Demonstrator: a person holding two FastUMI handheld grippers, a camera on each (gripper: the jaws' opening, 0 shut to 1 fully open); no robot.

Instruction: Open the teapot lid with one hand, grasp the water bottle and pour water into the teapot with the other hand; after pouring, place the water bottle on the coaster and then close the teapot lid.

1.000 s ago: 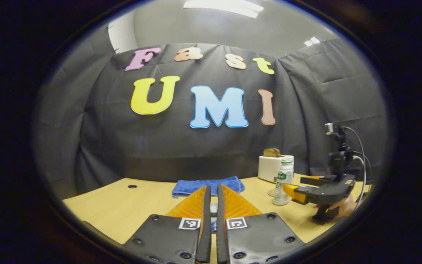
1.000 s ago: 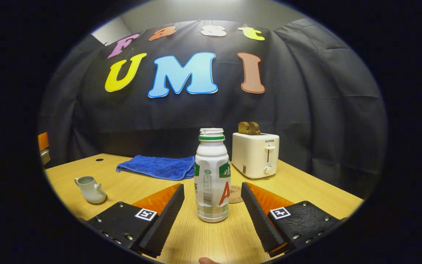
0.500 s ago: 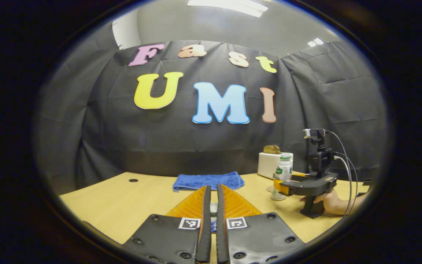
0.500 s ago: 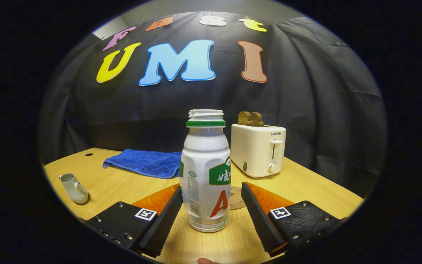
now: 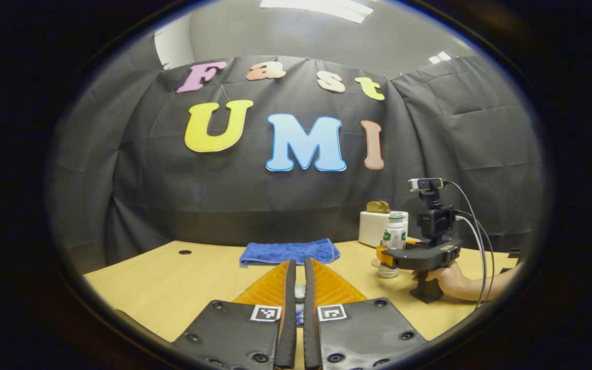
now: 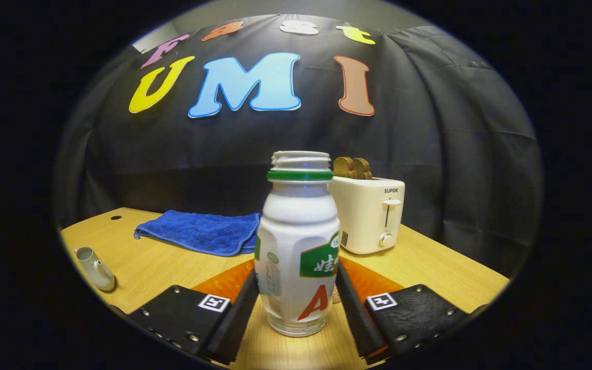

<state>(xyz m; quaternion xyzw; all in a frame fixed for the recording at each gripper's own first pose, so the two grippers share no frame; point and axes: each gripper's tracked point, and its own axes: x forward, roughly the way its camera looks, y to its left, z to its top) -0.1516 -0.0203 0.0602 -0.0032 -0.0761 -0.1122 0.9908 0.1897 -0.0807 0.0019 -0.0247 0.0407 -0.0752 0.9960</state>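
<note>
An uncapped white water bottle (image 6: 298, 246) with a green neck ring stands on the wooden table (image 6: 429, 264). My right gripper (image 6: 296, 267) is shut on its lower body, one finger against each side. The left gripper view shows the same bottle (image 5: 393, 234) and the right gripper (image 5: 386, 255) held by a hand (image 5: 447, 280). A small pale teapot (image 6: 94, 267) sits at the table's left edge with its top open. My left gripper (image 5: 296, 263) is shut on a small pale piece, the teapot lid (image 5: 300, 292). The bottle hides most of the coaster.
A cream toaster (image 6: 373, 213) holding two brown slices stands behind the bottle to the right. Along the back of the table lies a folded blue towel (image 6: 198, 231). The black cloth wall closes the table's far side.
My right gripper has moved forward around the bottle and its fingers have closed onto it. The left gripper stays shut and has barely moved.
</note>
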